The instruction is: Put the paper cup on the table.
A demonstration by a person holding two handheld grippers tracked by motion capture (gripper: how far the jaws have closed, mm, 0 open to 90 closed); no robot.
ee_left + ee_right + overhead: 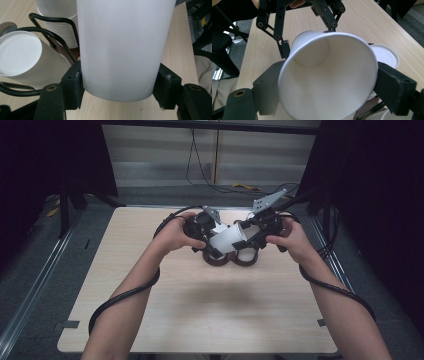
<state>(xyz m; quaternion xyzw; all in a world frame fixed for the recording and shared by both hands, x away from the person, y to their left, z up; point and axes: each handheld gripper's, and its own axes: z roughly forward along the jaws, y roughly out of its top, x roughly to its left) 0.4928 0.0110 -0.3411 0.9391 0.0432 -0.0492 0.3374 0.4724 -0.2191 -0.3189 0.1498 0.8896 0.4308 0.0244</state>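
White paper cup caught between both my grippers

Smooth, matte and tapered, the cup [227, 240] hangs above the pale wood table [200, 305], lying nearly level across it, base toward my left side, wide mouth toward my right. My left gripper [117, 82] is clamped tight on the narrow base end. My right gripper [329, 85] has its black pads against the rim, one each side. Just beneath sits a dark wire holder [220, 260] with more cups.
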